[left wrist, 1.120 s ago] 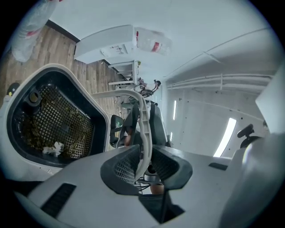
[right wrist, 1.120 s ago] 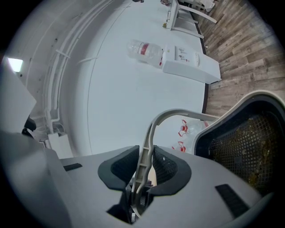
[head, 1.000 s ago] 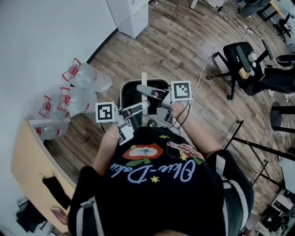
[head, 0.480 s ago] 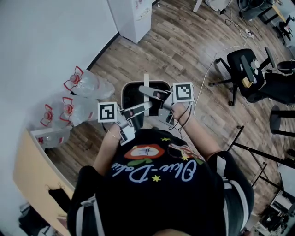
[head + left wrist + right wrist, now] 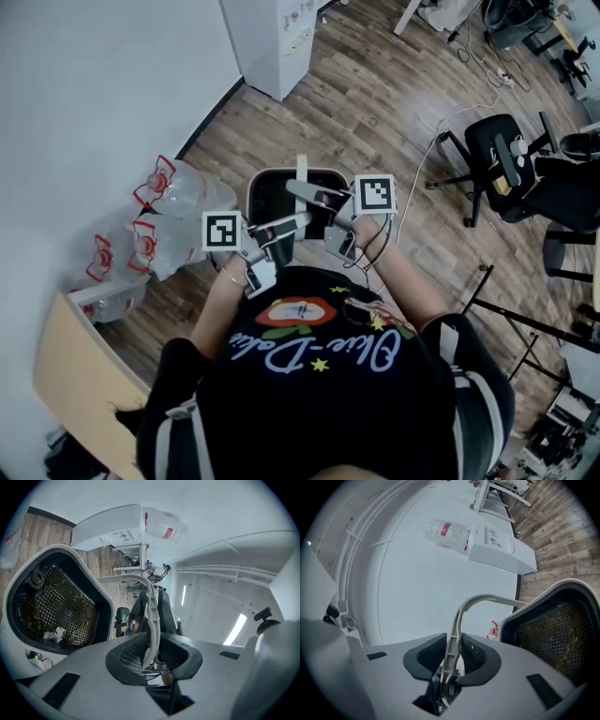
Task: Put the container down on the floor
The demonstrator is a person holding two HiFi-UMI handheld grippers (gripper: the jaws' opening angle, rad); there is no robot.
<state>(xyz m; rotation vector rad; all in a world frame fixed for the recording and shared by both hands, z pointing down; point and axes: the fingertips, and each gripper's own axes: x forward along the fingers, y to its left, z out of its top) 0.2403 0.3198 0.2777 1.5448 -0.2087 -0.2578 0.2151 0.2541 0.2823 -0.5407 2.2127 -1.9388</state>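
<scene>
The container (image 5: 272,195) is a dark bin with a white rim and a thin white bail handle (image 5: 301,172), and it hangs above the wooden floor in front of me. Both grippers hold that handle. In the head view my left gripper (image 5: 291,222) reaches in from the left, and my right gripper (image 5: 300,188) from the right. The left gripper view shows my left gripper (image 5: 151,649) shut on the handle (image 5: 152,606), with the bin (image 5: 101,603) and its mesh insert to the left. In the right gripper view my right gripper (image 5: 453,654) clamps the handle (image 5: 465,607) beside the bin (image 5: 513,620).
Clear plastic bags with red print (image 5: 171,186) lie by the white wall at the left. A white cabinet (image 5: 278,45) stands ahead. Office chairs (image 5: 514,159) and a black stand (image 5: 511,302) are at the right. A tan board (image 5: 70,370) is at the lower left.
I have walked forward over the floor with the container. The bags and the white cabinet have come nearer. Both grips on the handle look the same.
</scene>
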